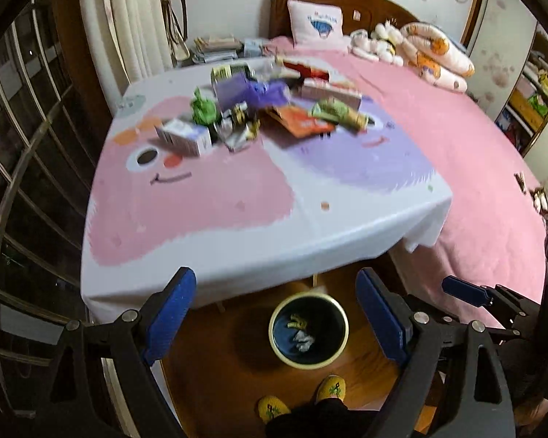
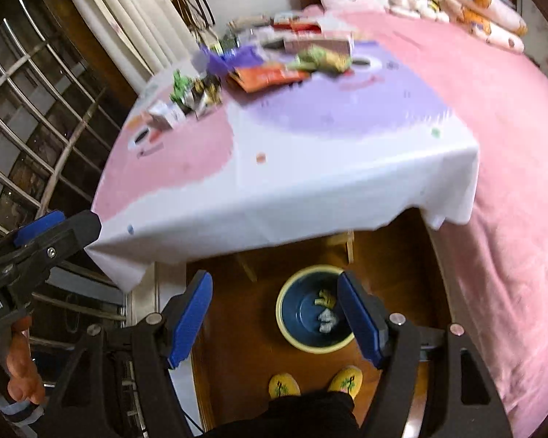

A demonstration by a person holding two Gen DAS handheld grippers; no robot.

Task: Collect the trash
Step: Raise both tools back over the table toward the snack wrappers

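A pile of trash lies at the far side of the cloth-covered table: a white box, green wrappers, a purple bag and an orange packet. The pile also shows in the right wrist view. A round bin with a cream rim stands on the floor below the table's front edge, holding crumpled paper and a yellow wrapper; it shows in the right wrist view too. My left gripper is open and empty above the bin. My right gripper is open and empty, also over the bin.
A bed with a pink cover lies to the right of the table, with pillows and plush toys at its head. A metal window grille and curtains are at the left. The person's yellow slippers stand on the wooden floor.
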